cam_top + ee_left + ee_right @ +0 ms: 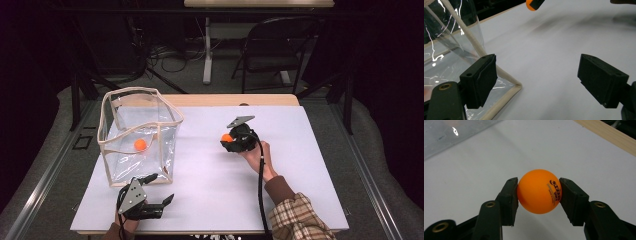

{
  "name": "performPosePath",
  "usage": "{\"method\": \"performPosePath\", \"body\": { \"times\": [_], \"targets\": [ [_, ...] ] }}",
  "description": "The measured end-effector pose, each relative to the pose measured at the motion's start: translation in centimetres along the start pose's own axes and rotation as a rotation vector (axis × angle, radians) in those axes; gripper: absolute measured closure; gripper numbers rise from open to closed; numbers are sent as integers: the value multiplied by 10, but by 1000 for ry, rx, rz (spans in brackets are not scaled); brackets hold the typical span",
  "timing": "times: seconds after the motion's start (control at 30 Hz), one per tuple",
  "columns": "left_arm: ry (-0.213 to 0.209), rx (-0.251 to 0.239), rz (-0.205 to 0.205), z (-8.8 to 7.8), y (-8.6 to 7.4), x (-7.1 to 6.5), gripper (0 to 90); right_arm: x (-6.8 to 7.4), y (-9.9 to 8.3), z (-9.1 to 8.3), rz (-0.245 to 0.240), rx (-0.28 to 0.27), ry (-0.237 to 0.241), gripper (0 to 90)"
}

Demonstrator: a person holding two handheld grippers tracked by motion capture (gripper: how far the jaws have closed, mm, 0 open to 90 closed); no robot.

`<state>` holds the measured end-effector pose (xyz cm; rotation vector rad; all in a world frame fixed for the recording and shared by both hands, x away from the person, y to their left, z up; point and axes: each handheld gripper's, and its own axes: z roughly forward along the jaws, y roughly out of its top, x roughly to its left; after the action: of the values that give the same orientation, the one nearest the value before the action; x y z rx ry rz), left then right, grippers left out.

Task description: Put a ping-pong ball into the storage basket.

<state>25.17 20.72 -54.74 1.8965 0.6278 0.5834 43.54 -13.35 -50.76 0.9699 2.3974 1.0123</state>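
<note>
An orange ping-pong ball [538,191] with dark print sits clamped between the jaws of my right gripper [227,139], held above the white table top near its middle; that same ball [532,5] shows at the top of the left gripper view. A second orange ball [140,145] lies inside the clear plastic bag [165,131] with a cream trim at the left. My left gripper [161,197] rests open near the front edge, its jaws [537,77] wide apart beside the bag's lower corner [516,87], with nothing between them.
The white board [295,165] covers a wooden table [230,99]. Beyond the far edge stand a black folding chair [272,50], a table leg [207,50] and cables on the floor. A plaid sleeve [297,217] comes in at the bottom right.
</note>
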Motion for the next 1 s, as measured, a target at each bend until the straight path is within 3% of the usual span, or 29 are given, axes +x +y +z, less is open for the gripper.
{"method": "performPosePath", "body": {
  "times": [1.0],
  "targets": [
    [-12, -1, 10, 3, 2, -1, 159, 5, 14, -24, -10, -45, 8, 507]
  ]
}}
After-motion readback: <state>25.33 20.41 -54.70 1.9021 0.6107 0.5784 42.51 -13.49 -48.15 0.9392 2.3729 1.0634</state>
